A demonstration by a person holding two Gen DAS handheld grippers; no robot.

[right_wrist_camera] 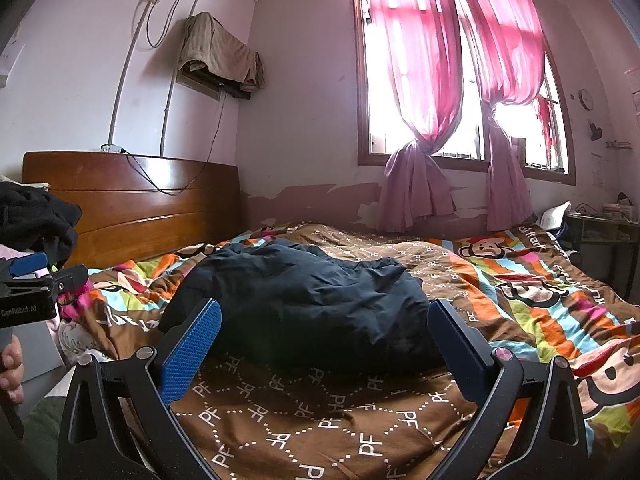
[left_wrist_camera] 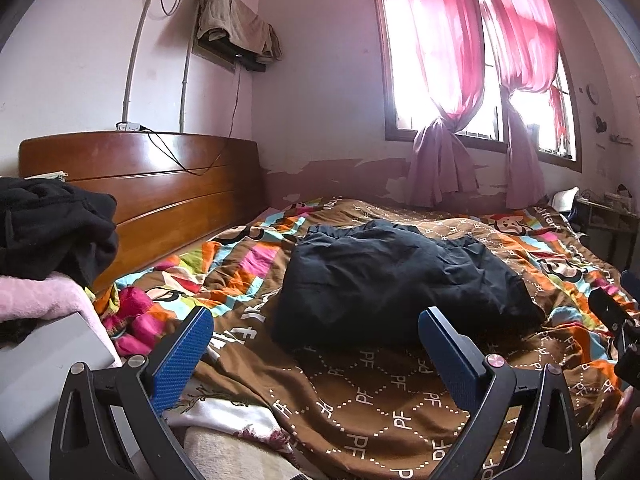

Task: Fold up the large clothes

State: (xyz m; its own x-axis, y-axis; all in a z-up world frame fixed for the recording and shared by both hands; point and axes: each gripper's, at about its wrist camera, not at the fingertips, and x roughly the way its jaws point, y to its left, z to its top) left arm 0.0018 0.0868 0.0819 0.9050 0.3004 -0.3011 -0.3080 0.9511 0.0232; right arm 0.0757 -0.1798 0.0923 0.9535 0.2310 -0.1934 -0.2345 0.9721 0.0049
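A dark navy puffy garment (left_wrist_camera: 400, 280) lies bunched in a folded heap on the patterned quilt (left_wrist_camera: 360, 400); it also shows in the right wrist view (right_wrist_camera: 312, 312). My left gripper (left_wrist_camera: 316, 320) is open and empty, held just short of the garment's near edge. My right gripper (right_wrist_camera: 325, 316) is open and empty too, its blue pads (right_wrist_camera: 192, 348) to either side of the garment's near edge, not touching it. The left gripper's body shows at the left edge of the right wrist view (right_wrist_camera: 36, 292).
A pile of black clothes (left_wrist_camera: 52, 232) on pink fabric sits at the left beside the wooden headboard (left_wrist_camera: 160, 184). Pink curtains (left_wrist_camera: 440, 60) hang over the window behind the bed. A cluttered desk (right_wrist_camera: 600, 232) stands at the far right.
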